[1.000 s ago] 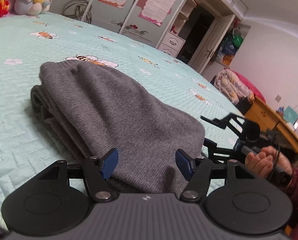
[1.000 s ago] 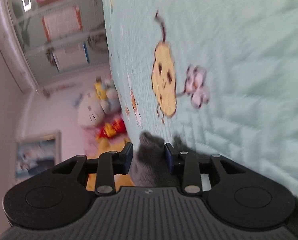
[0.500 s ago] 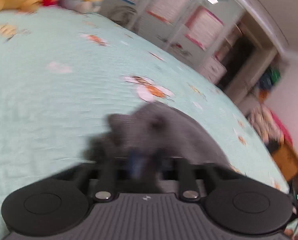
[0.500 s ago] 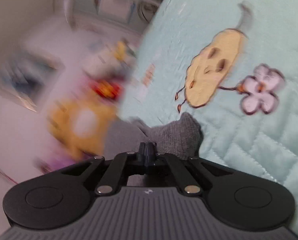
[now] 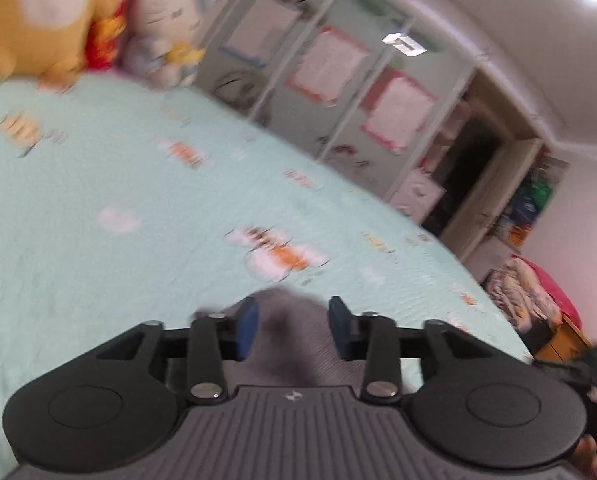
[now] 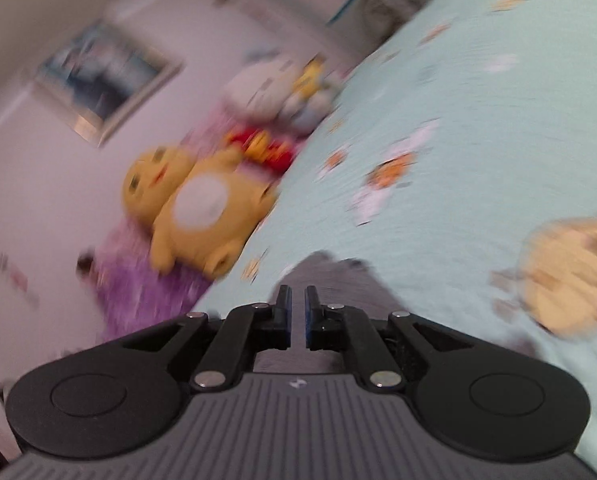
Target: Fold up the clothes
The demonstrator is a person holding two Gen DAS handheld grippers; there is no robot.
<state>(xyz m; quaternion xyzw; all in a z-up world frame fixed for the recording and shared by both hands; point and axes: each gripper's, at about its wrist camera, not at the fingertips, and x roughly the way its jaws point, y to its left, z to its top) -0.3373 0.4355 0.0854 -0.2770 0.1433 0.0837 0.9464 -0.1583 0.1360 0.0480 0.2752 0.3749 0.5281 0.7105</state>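
The grey knit garment lies folded on the mint bedspread, close under both tools. My left gripper is open, its blue pads standing apart with grey fabric showing between and below them. In the right wrist view the same garment pokes out just past the fingertips. My right gripper is open by only a narrow slit, and blur hides whether any fabric sits in that slit. Both views are smeared by motion.
Plush toys, a yellow one and a white one, line the head of the bed. Wardrobe doors with posters stand beyond the bed, and a wooden desk sits at the right edge. A framed picture hangs on the wall.
Both grippers closed on the grey garment half a second ago and have since parted, the left widely, the right slightly. Both cameras have swung up toward the head of the bed.
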